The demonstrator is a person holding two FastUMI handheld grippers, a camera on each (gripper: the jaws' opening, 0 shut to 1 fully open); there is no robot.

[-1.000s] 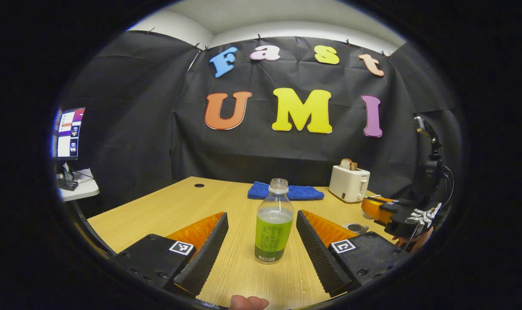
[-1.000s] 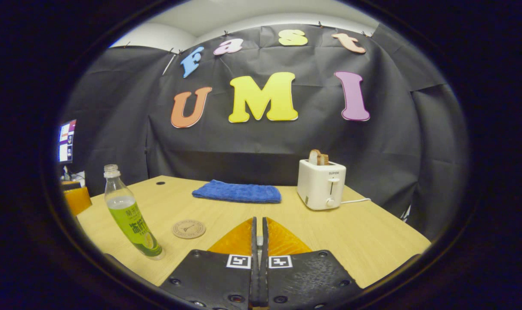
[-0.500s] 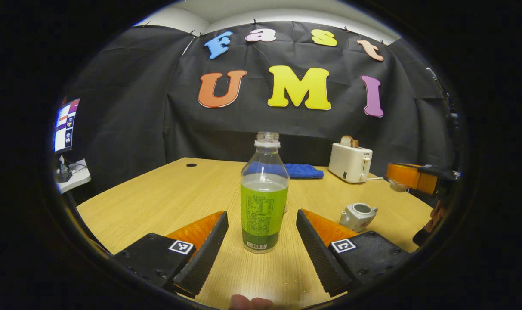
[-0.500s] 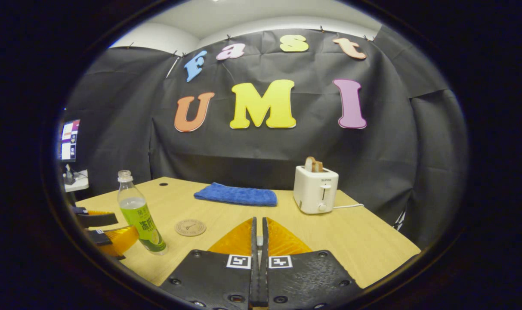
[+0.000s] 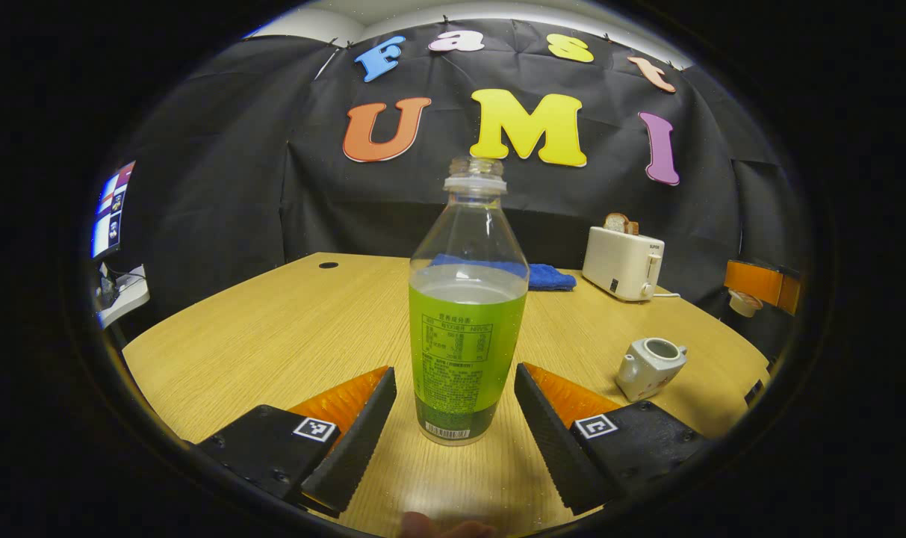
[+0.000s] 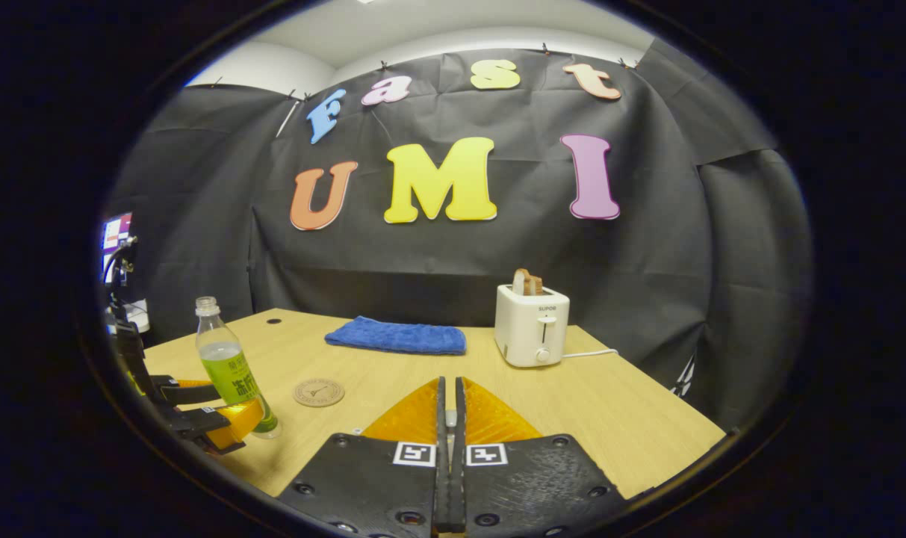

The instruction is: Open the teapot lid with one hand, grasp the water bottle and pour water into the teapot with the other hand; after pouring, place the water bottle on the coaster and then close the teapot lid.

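Water bottle [image 5: 467, 314] stands upright on the table [image 5: 288, 336], uncapped, between the wide-apart fingers of the left gripper [image 5: 453, 418], touching neither. Teapot [image 5: 650, 366], lid off, sits beyond its right finger. Right gripper [image 6: 448, 433]: fingers pressed together, whether clamping anything I cannot tell

Small brand word on the front of the toaster [image 6: 532, 326], too small to read surely, left of the toaster the water bottle [image 5: 467, 329] label's fine print and barcode, illegible, square coded markers on left tool [image 5: 453, 418] and right tool [image 6: 449, 441], wordless.
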